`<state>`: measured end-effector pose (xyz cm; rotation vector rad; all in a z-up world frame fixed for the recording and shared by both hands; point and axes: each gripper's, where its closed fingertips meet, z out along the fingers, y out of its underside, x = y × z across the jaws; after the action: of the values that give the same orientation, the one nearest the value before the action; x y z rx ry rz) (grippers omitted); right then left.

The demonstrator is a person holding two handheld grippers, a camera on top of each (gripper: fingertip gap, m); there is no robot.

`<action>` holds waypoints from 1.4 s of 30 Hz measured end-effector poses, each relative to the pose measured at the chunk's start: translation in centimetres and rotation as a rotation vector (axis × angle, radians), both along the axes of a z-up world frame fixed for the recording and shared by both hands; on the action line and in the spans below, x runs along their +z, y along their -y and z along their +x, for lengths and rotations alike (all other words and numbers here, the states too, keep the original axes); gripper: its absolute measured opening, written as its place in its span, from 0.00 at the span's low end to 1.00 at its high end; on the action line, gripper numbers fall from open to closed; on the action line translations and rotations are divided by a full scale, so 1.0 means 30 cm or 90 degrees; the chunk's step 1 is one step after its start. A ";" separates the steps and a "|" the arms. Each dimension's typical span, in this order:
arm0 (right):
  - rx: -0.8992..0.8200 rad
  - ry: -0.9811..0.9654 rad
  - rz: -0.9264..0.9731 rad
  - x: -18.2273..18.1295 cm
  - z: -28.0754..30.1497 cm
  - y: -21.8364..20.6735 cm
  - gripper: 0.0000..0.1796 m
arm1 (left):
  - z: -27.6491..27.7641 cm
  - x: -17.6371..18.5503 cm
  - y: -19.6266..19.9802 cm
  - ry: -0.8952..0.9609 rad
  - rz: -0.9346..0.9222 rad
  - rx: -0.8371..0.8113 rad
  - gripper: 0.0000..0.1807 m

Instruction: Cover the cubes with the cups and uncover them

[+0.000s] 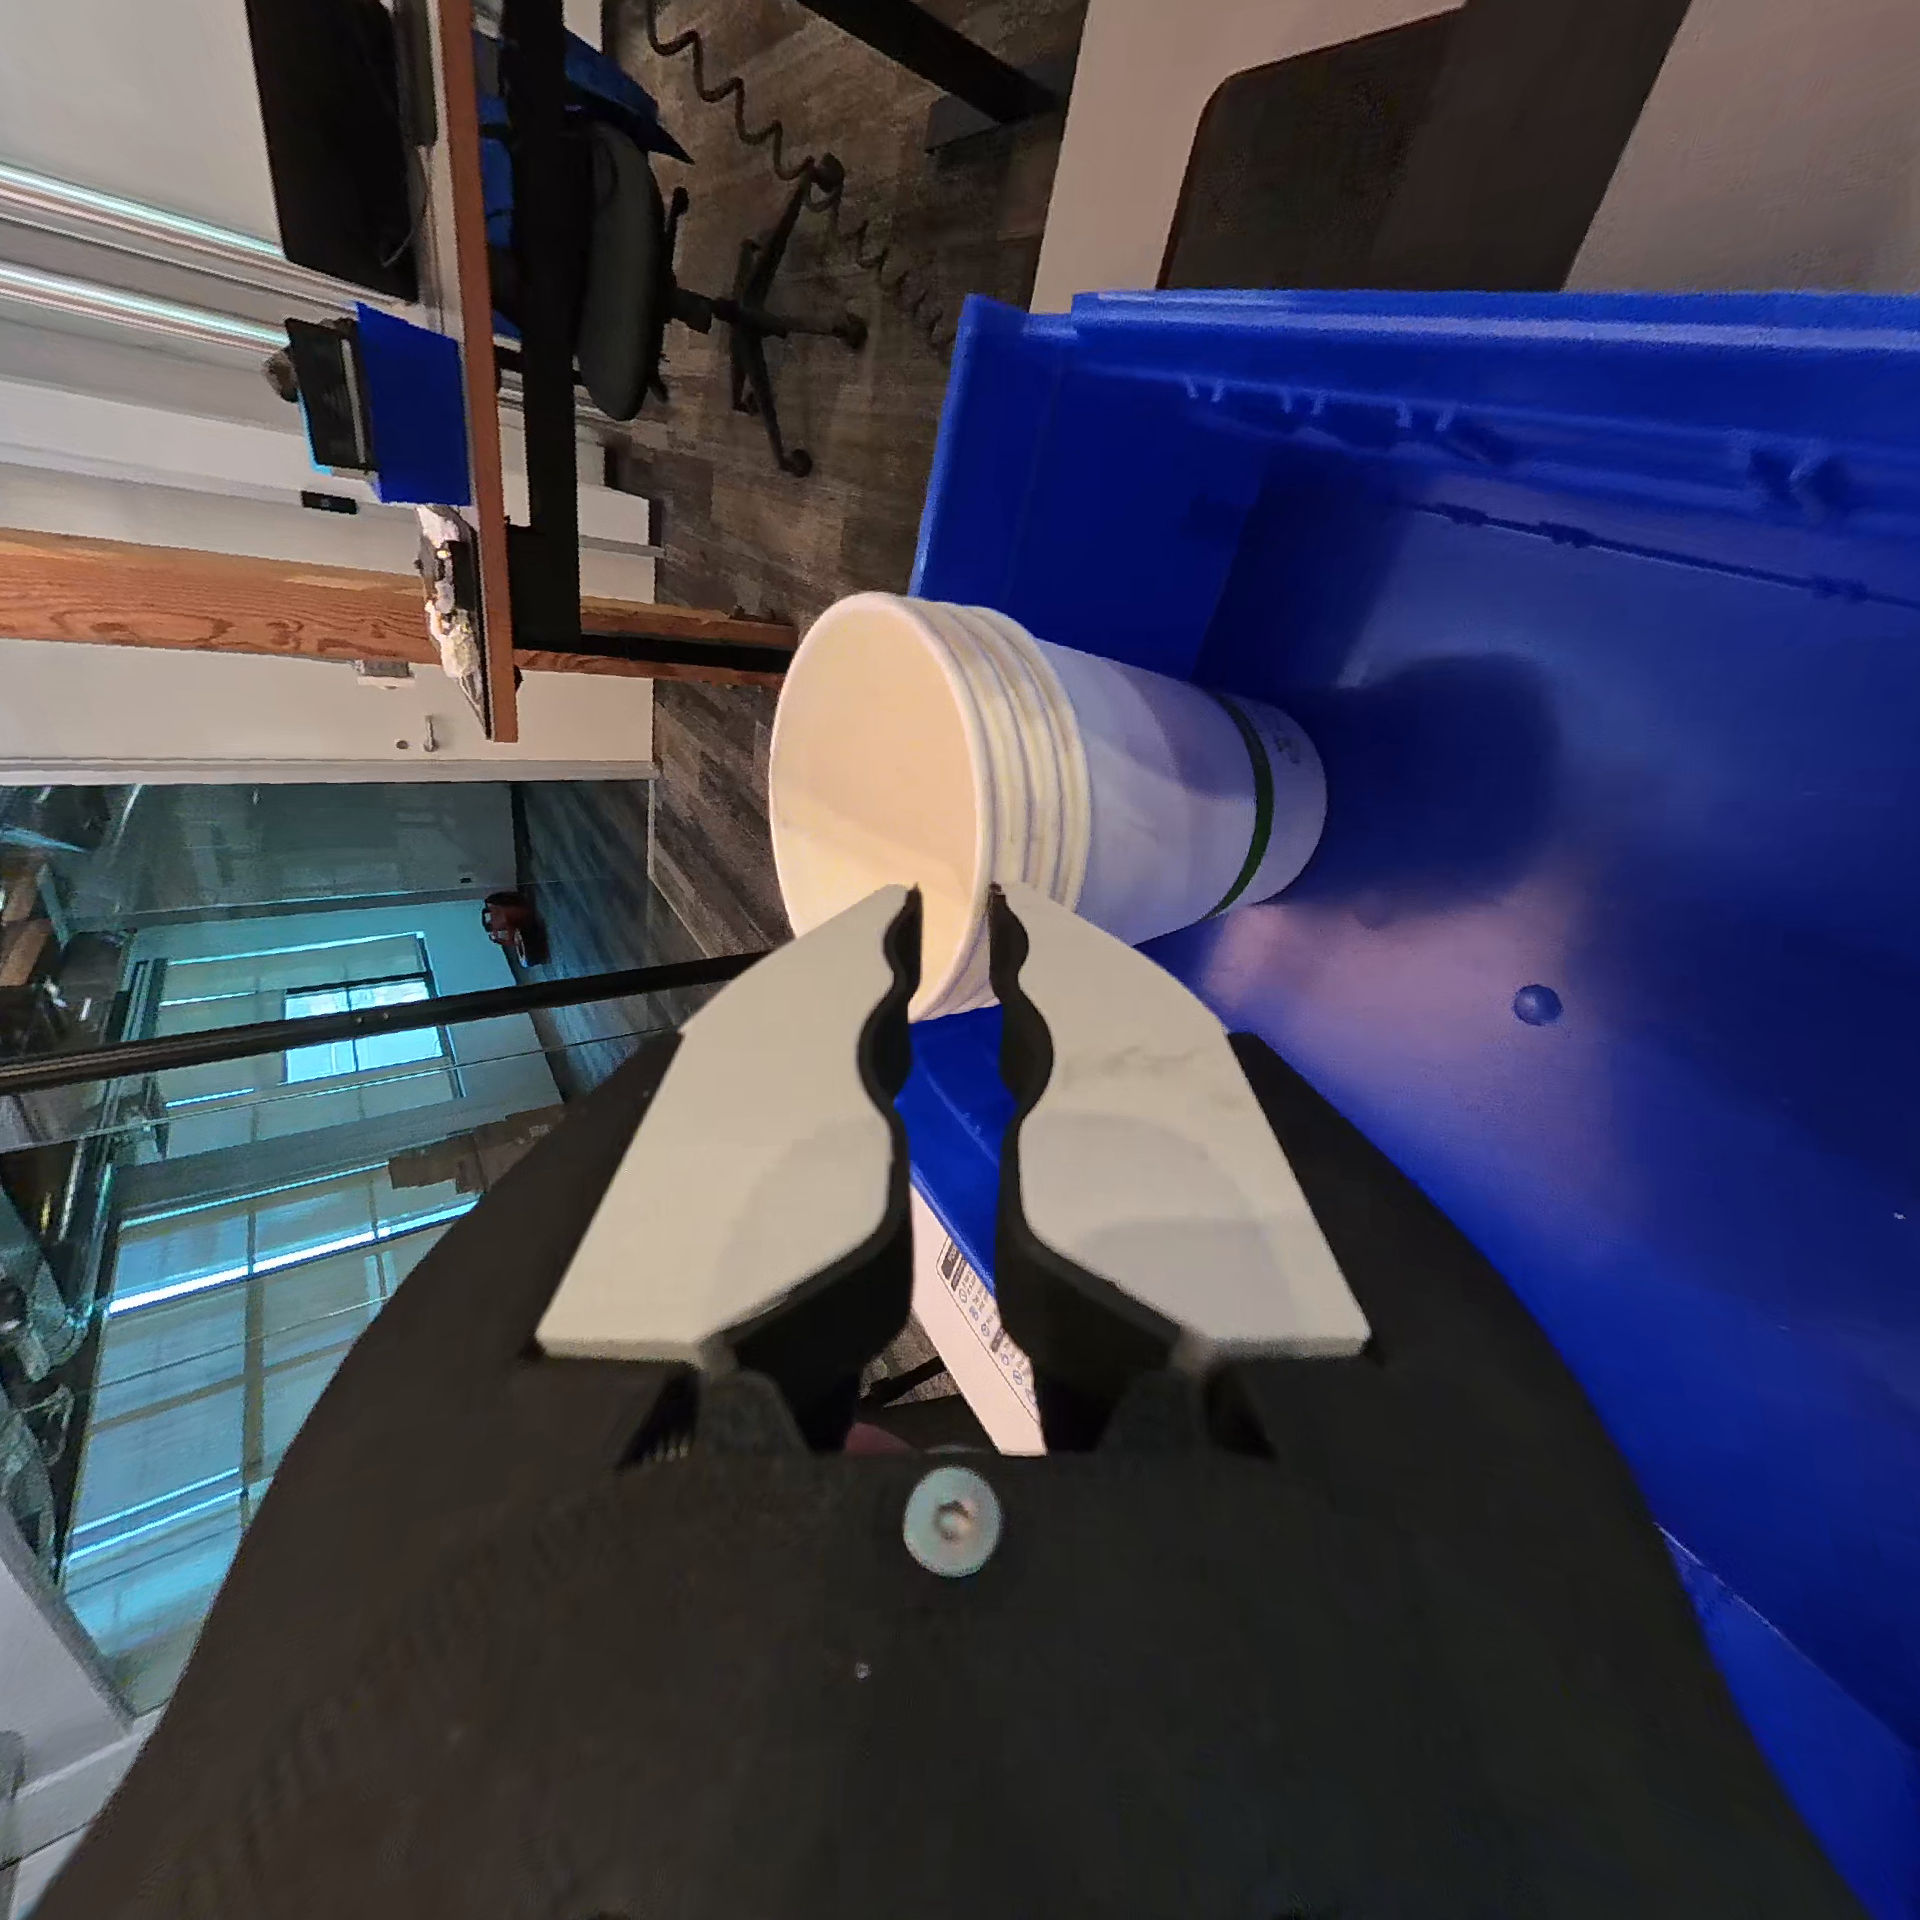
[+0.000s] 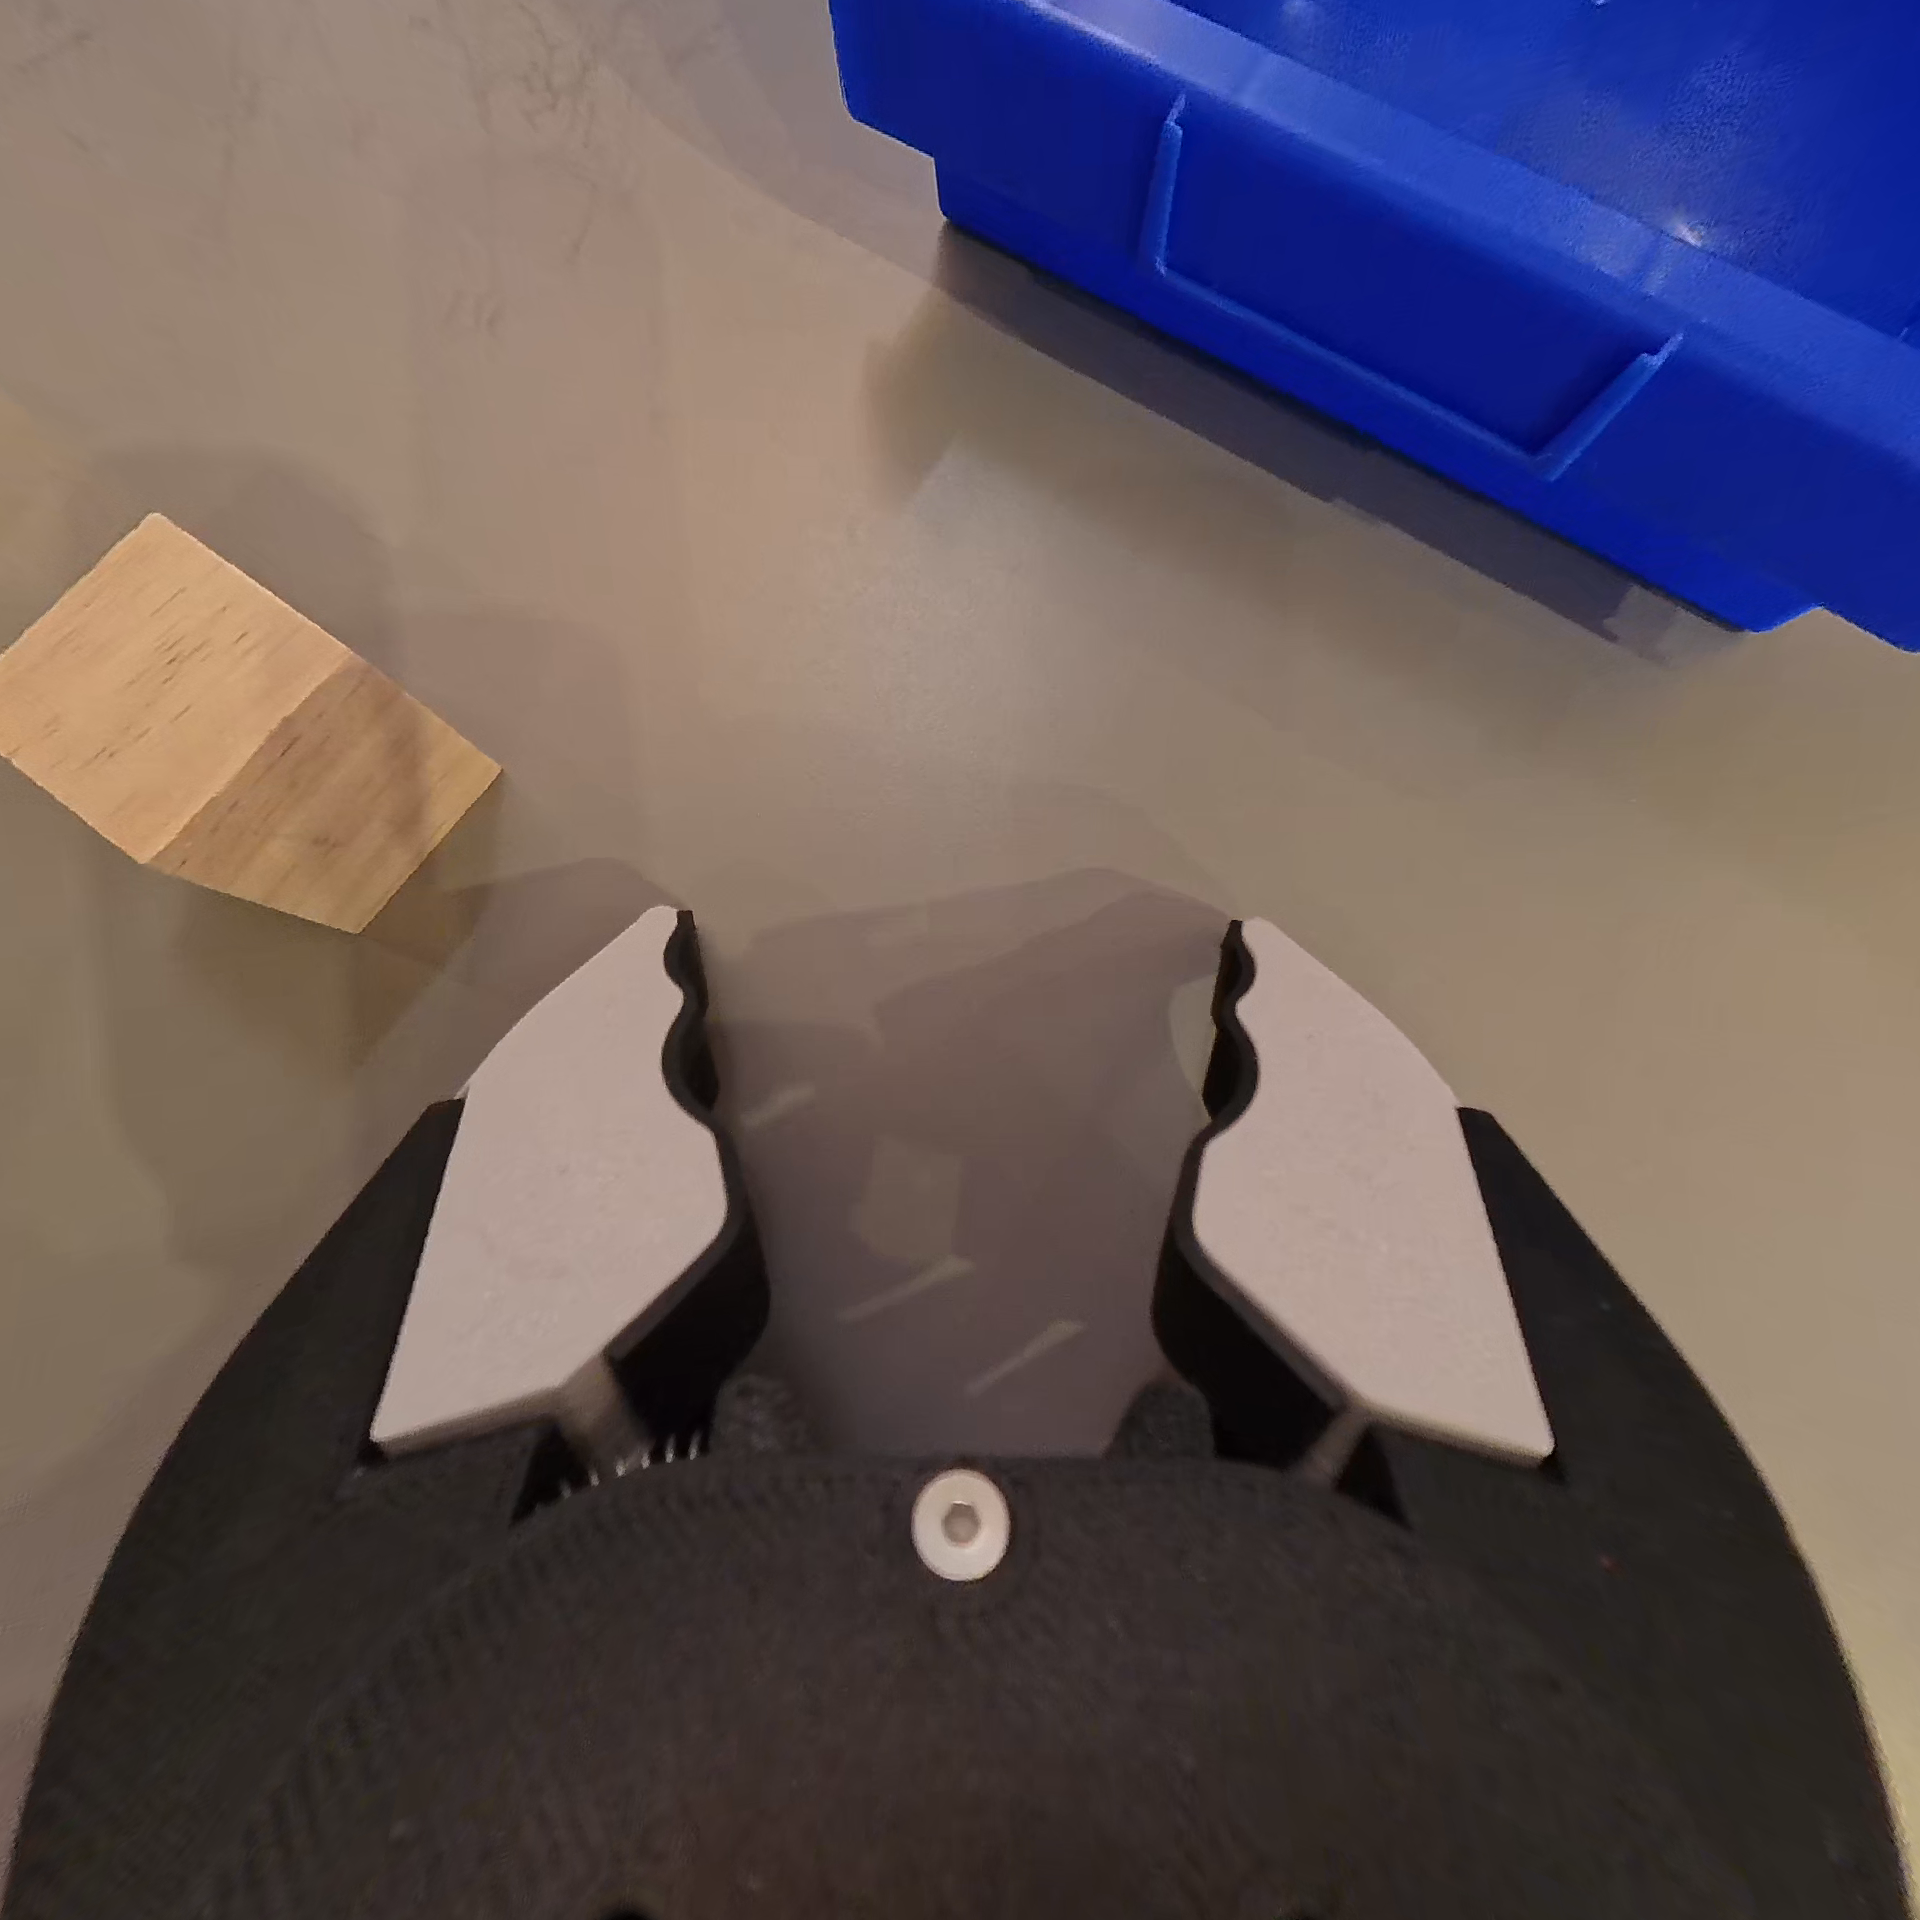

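A stack of several white paper cups (image 1: 1091,769) stands inside the blue bin (image 1: 1558,520) with its bottom against the bin's floor; the left wrist view is turned sideways. My left gripper (image 1: 956,904) is shut on the near rim of the stack, one finger inside the top cup and one outside. In the right wrist view a wooden cube (image 2: 229,727) lies on the grey table (image 2: 935,675) at the left. My right gripper (image 2: 961,935) is open and empty above the table, to the right of the cube and apart from it.
The blue bin's outer wall (image 2: 1403,260) stands at the upper right of the right wrist view. Behind the bin the left wrist view shows an office chair (image 1: 634,270), a desk (image 1: 478,364) and a glass wall (image 1: 260,1039).
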<state>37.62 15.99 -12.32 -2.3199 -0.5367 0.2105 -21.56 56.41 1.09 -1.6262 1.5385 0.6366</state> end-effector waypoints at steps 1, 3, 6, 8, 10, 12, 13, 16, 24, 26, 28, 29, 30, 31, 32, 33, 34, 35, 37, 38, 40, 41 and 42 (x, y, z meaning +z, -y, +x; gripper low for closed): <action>0.000 0.000 0.000 0.000 0.000 0.000 0.52 | -0.002 -0.001 -0.002 -0.004 -0.003 -0.001 0.07; 0.000 0.000 0.000 0.000 0.000 0.000 0.52 | -0.006 -0.011 -0.004 -0.013 -0.019 -0.004 0.06; 0.000 0.000 0.000 0.000 0.000 0.000 0.52 | -0.005 -0.019 -0.003 -0.018 -0.038 -0.014 0.06; 0.000 0.000 0.000 0.000 0.000 0.000 0.52 | -0.005 -0.024 0.000 -0.023 -0.051 -0.019 0.04; -0.001 0.000 0.000 0.000 0.000 0.000 0.52 | -0.004 -0.024 0.001 -0.025 -0.054 -0.023 0.04; -0.001 0.000 0.000 0.000 0.000 0.000 0.52 | -0.003 -0.023 0.002 -0.027 -0.057 -0.025 0.03; -0.001 0.000 0.000 0.000 0.000 0.000 0.52 | -0.003 -0.020 0.002 -0.028 -0.057 -0.025 0.02; -0.001 0.000 0.000 0.000 0.001 0.000 0.52 | 0.000 -0.015 0.003 -0.028 -0.062 -0.028 0.02; -0.001 0.000 0.000 0.000 0.000 0.000 0.52 | 0.011 0.004 0.005 -0.031 -0.047 -0.022 0.02; -0.001 0.000 0.000 0.000 0.000 0.000 0.52 | 0.014 0.021 0.003 -0.027 -0.034 -0.020 0.02; -0.001 0.000 0.000 0.000 0.000 0.000 0.52 | 0.013 0.040 0.001 -0.025 -0.026 -0.017 0.02; -0.001 0.000 0.000 0.000 0.000 0.000 0.52 | 0.013 0.054 -0.001 -0.023 -0.017 -0.016 0.02; -0.001 0.000 0.000 0.000 0.000 0.001 0.52 | 0.013 0.069 -0.002 -0.021 -0.010 -0.015 0.02; -0.001 0.000 0.000 0.000 0.000 0.001 0.52 | 0.014 0.084 -0.001 -0.019 -0.007 -0.015 0.02; -0.001 0.000 0.000 0.000 0.000 0.001 0.52 | 0.015 0.103 0.000 -0.018 0.002 -0.015 0.02; -0.001 0.000 0.000 0.001 0.000 0.001 0.52 | 0.016 0.127 0.000 -0.016 0.013 -0.016 0.02; -0.001 0.000 0.000 0.001 0.000 0.001 0.52 | 0.018 0.150 0.002 -0.010 0.020 -0.015 0.02; -0.001 0.000 0.000 0.001 0.000 0.001 0.52 | 0.019 0.176 0.005 -0.006 0.029 -0.015 0.02; -0.001 0.001 0.001 0.001 0.000 0.001 0.52 | 0.016 0.232 0.011 0.006 0.050 -0.011 0.02; -0.001 0.001 0.001 0.001 -0.001 0.001 0.52 | 0.016 0.261 0.018 0.020 0.058 -0.008 0.02; -0.001 0.001 0.001 0.001 -0.001 0.002 0.52 | 0.013 0.318 0.037 0.039 0.078 -0.004 0.02; -0.001 0.001 0.001 0.001 0.000 0.002 0.52 | 0.011 0.346 0.050 0.049 0.087 -0.002 0.02; -0.001 0.001 0.001 0.002 -0.001 0.002 0.52 | 0.011 0.372 0.067 0.065 0.094 -0.001 0.02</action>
<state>37.60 15.93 -12.27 -2.3188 -0.5359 0.2073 -21.22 54.41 12.24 -1.5236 1.3864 0.6416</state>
